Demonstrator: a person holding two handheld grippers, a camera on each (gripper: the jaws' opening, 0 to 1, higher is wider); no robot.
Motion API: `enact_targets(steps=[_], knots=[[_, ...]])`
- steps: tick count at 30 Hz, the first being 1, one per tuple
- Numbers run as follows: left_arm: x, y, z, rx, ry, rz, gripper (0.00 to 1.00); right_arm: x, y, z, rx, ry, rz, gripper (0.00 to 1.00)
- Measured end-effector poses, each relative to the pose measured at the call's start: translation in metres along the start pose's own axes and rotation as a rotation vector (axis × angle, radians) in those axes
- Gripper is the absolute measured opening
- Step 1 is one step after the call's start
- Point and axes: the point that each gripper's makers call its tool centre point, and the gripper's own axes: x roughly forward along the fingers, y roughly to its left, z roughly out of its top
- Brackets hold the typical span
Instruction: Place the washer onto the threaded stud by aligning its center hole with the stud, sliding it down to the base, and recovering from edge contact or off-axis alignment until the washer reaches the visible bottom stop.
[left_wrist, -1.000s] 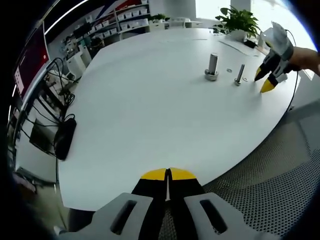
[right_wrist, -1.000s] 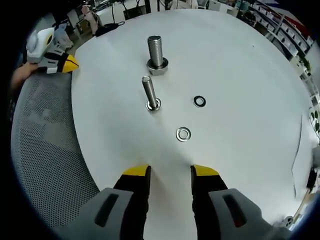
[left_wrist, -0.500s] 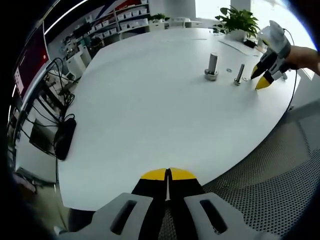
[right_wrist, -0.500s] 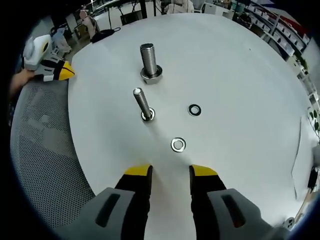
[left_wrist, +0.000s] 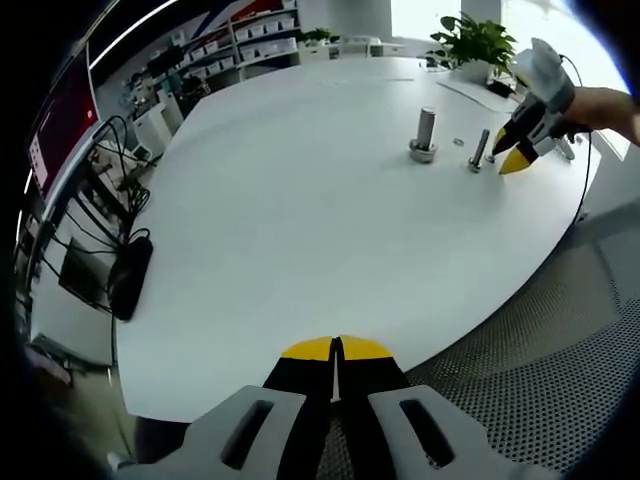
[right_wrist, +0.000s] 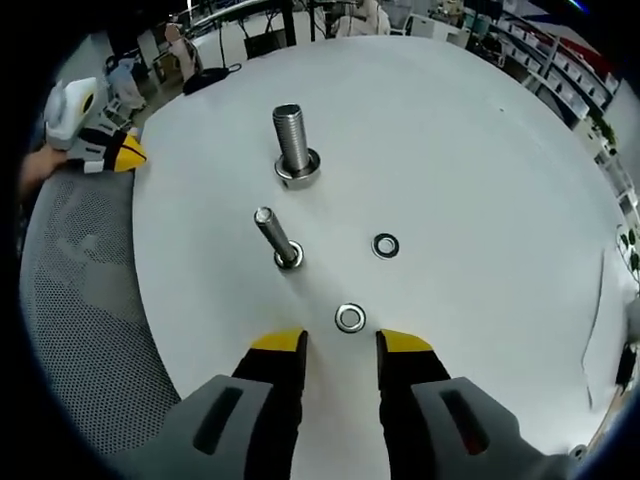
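Observation:
In the right gripper view my right gripper (right_wrist: 340, 343) stands open over the white table (right_wrist: 470, 150), its yellow tips just short of a silver washer (right_wrist: 350, 318). A second washer (right_wrist: 385, 245) lies further out. A thin threaded stud (right_wrist: 274, 238) stands upright left of the washers, and a thick stud (right_wrist: 294, 146) stands beyond it. My left gripper (right_wrist: 110, 150) hovers at the table's left edge. In the left gripper view my left gripper (left_wrist: 338, 349) is shut with nothing in it, and across the table the right gripper (left_wrist: 512, 158) hovers by the thin stud (left_wrist: 479, 149) and thick stud (left_wrist: 425, 134).
A grey mesh chair seat (right_wrist: 90, 300) lies beside the table's edge. Black cables and a power adapter (left_wrist: 128, 275) hang off the far left side. A potted plant (left_wrist: 478, 42) and shelves (left_wrist: 240, 35) stand at the back. A paper sheet (right_wrist: 600, 310) lies at the right.
My right gripper has moved forward toward the near washer, which now sits just beyond its tips. The left gripper has stayed put and shut.

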Motion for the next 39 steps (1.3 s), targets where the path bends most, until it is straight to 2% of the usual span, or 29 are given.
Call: enact_targets(steps=[6, 12, 17, 23, 32, 39], knots=[[0.000, 0.000, 0.000, -0.001, -0.001, 0.002, 0.00, 0.002, -0.002, 0.005, -0.006, -0.018, -0.004, 0.23], [0.000, 0.000, 0.000, -0.001, 0.000, 0.003, 0.00, 0.003, -0.003, 0.006, -0.008, -0.020, 0.001, 0.20], [0.000, 0.000, 0.000, -0.001, -0.001, 0.005, 0.00, 0.003, -0.003, 0.007, -0.041, -0.037, 0.003, 0.16], [0.000, 0.001, 0.000, -0.001, -0.001, 0.004, 0.00, 0.003, -0.004, 0.008, -0.013, -0.075, 0.012, 0.15], [0.000, 0.001, 0.000, 0.001, -0.002, 0.004, 0.00, 0.001, -0.003, 0.009, 0.010, -0.107, -0.032, 0.13], [0.000, 0.001, 0.000, 0.003, -0.001, 0.003, 0.00, -0.012, 0.003, 0.020, 0.042, -0.142, -0.020, 0.13]])
